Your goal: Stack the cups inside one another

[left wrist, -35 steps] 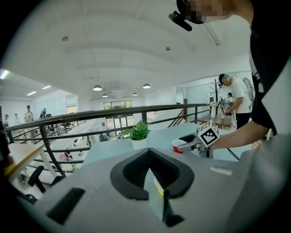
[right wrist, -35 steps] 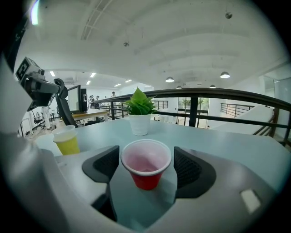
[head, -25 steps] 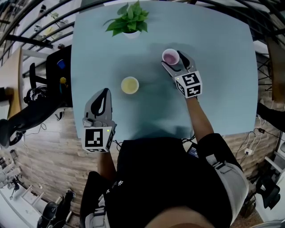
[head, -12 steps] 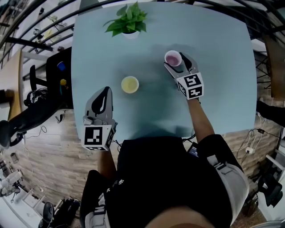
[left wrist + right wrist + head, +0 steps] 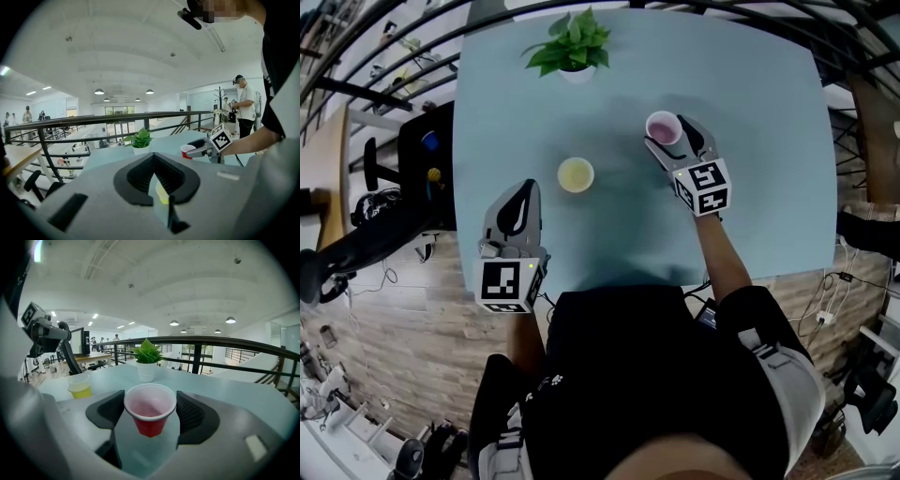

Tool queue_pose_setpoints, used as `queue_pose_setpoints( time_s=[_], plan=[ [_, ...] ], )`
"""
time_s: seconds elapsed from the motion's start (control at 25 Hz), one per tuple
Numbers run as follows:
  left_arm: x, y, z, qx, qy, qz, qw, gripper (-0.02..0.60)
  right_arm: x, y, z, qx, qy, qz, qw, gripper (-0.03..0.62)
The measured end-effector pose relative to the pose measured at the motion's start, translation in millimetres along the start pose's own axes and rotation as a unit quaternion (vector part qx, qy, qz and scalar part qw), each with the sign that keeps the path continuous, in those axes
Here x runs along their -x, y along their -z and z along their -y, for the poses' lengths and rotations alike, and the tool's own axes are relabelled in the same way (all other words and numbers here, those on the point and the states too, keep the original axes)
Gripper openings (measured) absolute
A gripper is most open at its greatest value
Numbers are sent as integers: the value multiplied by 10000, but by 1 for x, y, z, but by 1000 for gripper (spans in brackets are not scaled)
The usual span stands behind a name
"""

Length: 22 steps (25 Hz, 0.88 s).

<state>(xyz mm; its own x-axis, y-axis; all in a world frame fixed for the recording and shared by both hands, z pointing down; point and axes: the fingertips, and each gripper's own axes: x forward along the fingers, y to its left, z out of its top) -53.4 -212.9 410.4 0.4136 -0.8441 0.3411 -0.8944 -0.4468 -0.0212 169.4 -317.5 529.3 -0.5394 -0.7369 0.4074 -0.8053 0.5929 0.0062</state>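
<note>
Left tongs [image 5: 523,193], closed on nothing, point across the counter [image 5: 750,141] toward the yellow cup [image 5: 576,174], which stands apart from them. Farther right, the right tongs [image 5: 668,134] clamp the red cup [image 5: 663,126] at its rim. Each tongs' cube carries black-and-white square markers.

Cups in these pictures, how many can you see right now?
2. A red cup is between the jaws of the right gripper, right of the table's middle. A yellow cup stands alone to its left, ahead of the left gripper. Nothing suggests another hidden cup.
</note>
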Motion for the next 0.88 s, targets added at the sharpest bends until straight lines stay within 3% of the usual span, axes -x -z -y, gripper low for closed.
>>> queue_pose_setpoints(
  time_s=[0.88],
  plan=[
    [47,-7,-14,143,-107,489,9986,-8,25,-50,-84,204,-508,386,9978,350]
  ],
)
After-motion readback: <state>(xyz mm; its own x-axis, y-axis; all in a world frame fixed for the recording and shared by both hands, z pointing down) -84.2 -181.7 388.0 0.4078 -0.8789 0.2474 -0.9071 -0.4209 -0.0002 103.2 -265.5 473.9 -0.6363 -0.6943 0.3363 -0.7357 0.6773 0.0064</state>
